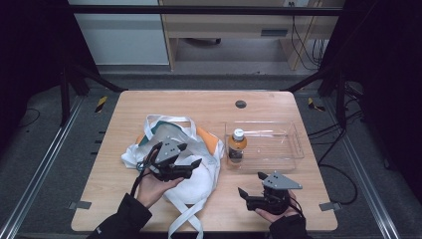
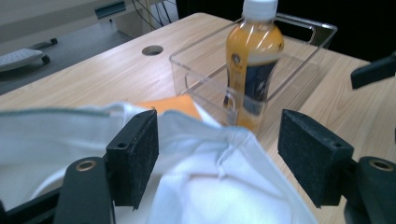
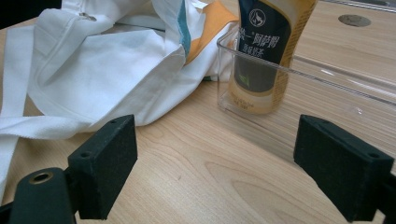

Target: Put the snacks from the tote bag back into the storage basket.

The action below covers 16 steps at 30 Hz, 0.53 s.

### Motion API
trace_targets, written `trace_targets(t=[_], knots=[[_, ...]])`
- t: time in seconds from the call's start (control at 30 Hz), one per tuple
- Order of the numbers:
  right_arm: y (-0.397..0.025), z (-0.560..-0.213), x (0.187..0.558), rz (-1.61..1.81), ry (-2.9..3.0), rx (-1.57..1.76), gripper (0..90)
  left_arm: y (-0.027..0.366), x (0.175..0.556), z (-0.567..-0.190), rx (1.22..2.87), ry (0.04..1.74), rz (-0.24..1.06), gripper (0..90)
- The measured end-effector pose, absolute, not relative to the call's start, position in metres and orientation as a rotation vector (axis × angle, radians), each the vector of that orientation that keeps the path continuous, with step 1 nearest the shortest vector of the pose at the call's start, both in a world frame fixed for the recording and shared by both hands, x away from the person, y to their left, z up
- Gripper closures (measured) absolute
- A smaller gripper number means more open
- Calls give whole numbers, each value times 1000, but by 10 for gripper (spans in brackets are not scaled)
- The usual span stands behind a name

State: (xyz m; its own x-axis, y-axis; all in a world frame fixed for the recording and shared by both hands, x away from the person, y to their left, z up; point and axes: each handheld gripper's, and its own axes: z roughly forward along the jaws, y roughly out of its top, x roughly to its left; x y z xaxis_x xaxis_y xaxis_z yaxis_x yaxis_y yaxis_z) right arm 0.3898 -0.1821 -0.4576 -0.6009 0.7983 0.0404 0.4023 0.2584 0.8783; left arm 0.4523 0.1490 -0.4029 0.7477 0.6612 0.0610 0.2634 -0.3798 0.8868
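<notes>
A white cloth tote bag [image 1: 199, 181] with orange and teal parts lies crumpled left of the table's middle. An orange drink bottle [image 1: 237, 145] with a white cap stands upright in the left end of a clear plastic bin [image 1: 291, 152]. My left gripper [image 1: 190, 155] hovers open over the bag, its jaws pointing toward the bottle. In the left gripper view the bag [image 2: 201, 186] lies under the gripper [image 2: 219, 149], and the bottle [image 2: 254, 60] stands beyond. My right gripper [image 1: 251, 183] is open near the front edge, just ahead of the bin. In the right gripper view it [image 3: 219, 163] holds nothing, facing the bottle [image 3: 268, 51] and the bag [image 3: 107, 70].
The bag's straps [image 1: 186, 221] trail over the table's front edge. A round cable hole [image 1: 241, 104] sits at the back of the wooden table [image 1: 149, 104]. Dark frame posts stand at both sides, with cables on the floor to the right.
</notes>
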Motion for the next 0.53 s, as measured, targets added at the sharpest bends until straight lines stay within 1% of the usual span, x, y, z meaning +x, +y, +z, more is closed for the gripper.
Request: trace_targets(t=[0.37, 0.53], knots=[[-184, -458, 391, 1282, 2107, 1106, 142, 195, 439, -434, 1953, 802, 503, 283], [-184, -458, 390, 1278, 2113, 1104, 145, 208, 434, -442, 1953, 843, 508, 281]])
